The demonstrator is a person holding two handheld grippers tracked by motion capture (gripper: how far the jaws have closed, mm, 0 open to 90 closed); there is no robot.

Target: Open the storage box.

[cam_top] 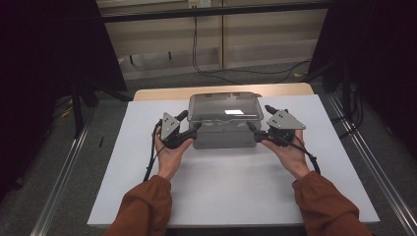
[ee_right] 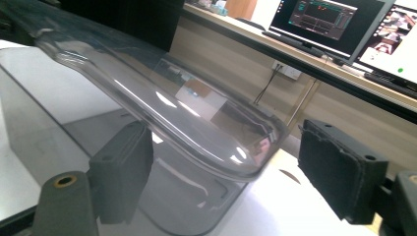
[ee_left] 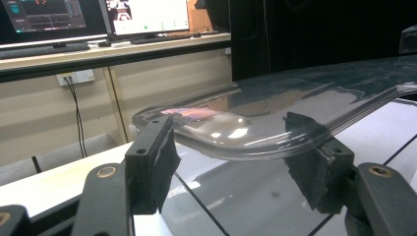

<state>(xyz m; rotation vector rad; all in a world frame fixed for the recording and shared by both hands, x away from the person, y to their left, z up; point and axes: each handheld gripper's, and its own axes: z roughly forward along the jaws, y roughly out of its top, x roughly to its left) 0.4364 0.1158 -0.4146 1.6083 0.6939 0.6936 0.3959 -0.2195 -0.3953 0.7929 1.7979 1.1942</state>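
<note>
Clear lidded box (cam_top: 223,123) near the worktop's (cam_top: 236,182) far edge. Left tongs (cam_top: 189,132) and right tongs (cam_top: 255,132), both wide, flank the lid's rim; next, probably closing on it evenly.

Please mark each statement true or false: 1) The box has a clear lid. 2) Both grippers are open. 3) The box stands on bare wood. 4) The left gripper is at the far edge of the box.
1) True: the box carries a clear lid.
2) True: the left gripper and the right gripper both stand open.
3) False: it stands on a white sheet.
4) False: it is at the box's left near corner.
</note>
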